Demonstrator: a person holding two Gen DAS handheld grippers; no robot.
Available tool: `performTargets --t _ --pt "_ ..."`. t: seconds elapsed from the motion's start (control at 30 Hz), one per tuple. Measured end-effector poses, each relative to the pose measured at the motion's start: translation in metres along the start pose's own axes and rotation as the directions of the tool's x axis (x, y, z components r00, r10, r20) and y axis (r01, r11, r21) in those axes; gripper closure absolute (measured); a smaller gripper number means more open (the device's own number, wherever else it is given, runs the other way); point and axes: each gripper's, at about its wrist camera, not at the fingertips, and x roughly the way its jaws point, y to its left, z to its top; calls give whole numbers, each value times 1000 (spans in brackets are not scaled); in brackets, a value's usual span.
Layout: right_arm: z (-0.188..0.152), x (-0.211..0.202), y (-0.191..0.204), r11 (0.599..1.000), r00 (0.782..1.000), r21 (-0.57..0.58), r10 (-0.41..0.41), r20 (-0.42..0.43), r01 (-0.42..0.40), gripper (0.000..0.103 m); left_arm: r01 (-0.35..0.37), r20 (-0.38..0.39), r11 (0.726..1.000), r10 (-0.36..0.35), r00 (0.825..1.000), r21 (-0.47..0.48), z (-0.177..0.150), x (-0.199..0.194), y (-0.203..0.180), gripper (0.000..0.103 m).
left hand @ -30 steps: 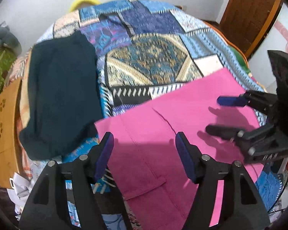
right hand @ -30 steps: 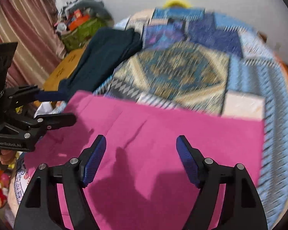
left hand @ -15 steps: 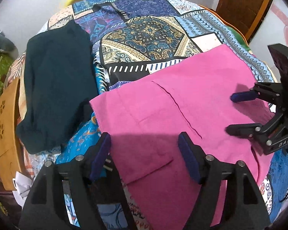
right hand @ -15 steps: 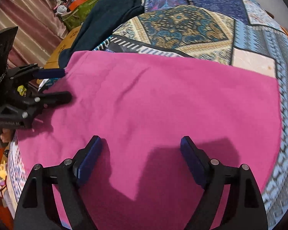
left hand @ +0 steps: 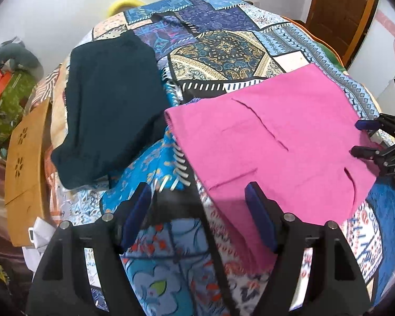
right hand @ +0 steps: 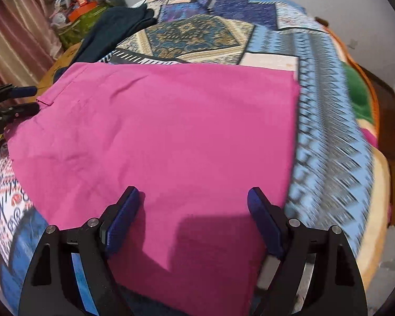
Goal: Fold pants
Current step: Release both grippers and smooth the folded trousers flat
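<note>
The pink pants (left hand: 271, 137) lie folded flat on the patchwork bedspread (left hand: 223, 50); they fill the middle of the right wrist view (right hand: 166, 137). My left gripper (left hand: 197, 213) is open and empty, above the bedspread at the pants' left front corner. My right gripper (right hand: 194, 218) is open and empty, low over the near edge of the pants. The right gripper shows at the right edge of the left wrist view (left hand: 360, 139); the left gripper shows at the left edge of the right wrist view (right hand: 31, 100).
A folded dark teal garment (left hand: 108, 105) lies left of the pants on the bed. A tan cardboard panel (left hand: 23, 168) and clutter (left hand: 5, 92) sit off the bed's left side. A wooden door (left hand: 342, 10) stands at the far right.
Both grippers have pulled back toward the near edge of the bed, off the pants. The pants stay flat. Both stay open.
</note>
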Motion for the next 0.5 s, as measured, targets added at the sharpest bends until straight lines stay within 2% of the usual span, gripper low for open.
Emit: performTargets --t 0.2,0.37,0.5 --pt "-14 -8 -8 998 999 35 -48 11 47 21 -15 11 999 15 1000 -38 -11 -13 7 29" --pt "-23 -17 -13 994 998 96 -58 26 55 21 6 46 992 0 999 -128 -16 -34 15 29" --pt "-20 -42 -9 991 992 129 -55 110 40 22 45 94 981 -27 995 -191 -16 -58 13 29"
